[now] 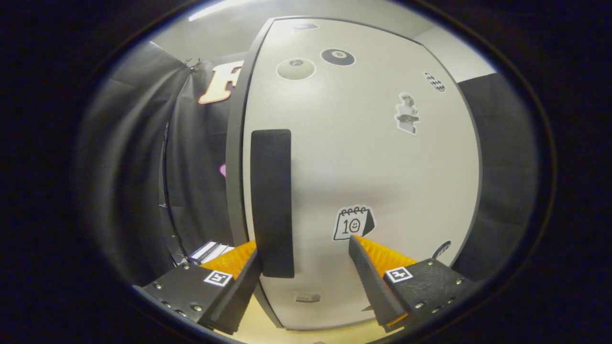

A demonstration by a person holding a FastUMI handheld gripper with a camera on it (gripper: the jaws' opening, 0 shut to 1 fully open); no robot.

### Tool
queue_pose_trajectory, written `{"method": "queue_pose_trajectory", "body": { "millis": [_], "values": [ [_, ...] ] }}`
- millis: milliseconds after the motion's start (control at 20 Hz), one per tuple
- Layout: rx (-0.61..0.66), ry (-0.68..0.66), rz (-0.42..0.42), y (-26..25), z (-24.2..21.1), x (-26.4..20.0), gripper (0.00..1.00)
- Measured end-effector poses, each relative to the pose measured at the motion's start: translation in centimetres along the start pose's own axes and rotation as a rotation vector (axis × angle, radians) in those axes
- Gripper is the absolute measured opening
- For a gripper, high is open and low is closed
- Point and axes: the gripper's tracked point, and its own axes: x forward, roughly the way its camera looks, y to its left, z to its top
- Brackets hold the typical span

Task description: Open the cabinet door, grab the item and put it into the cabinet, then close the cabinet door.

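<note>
A white cabinet door (363, 157) with several stickers stands close in front of me, shut against the cabinet's dark side edge (235, 157). A tall black handle (271, 200) runs down the door near its left edge. My gripper (306, 248) is open, its fingers spread wide right at the door. The left finger (239, 286) lies beside the handle's lower end, partly behind it on its left. The right finger (373, 282) sits to the handle's right, under a calendar sticker (354, 223). The handle's bottom is between the fingers, and nothing is clamped.
The cabinet stands on a pale wooden surface (267, 329). Black cloth hangs to the left (143, 167) and to the right (507, 177) of the cabinet. Some flat white things (210, 251) lie low on the left, beyond the left finger.
</note>
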Motion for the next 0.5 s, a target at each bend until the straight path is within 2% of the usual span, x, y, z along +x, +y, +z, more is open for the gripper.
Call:
{"method": "queue_pose_trajectory", "body": {
  "millis": [250,500],
  "values": [
    [0.013,0.035,0.009,0.2,-0.5,-0.7,1.00],
    [0.019,0.018,0.042,0.0,1.1,-5.9,1.00]
  ]
}}
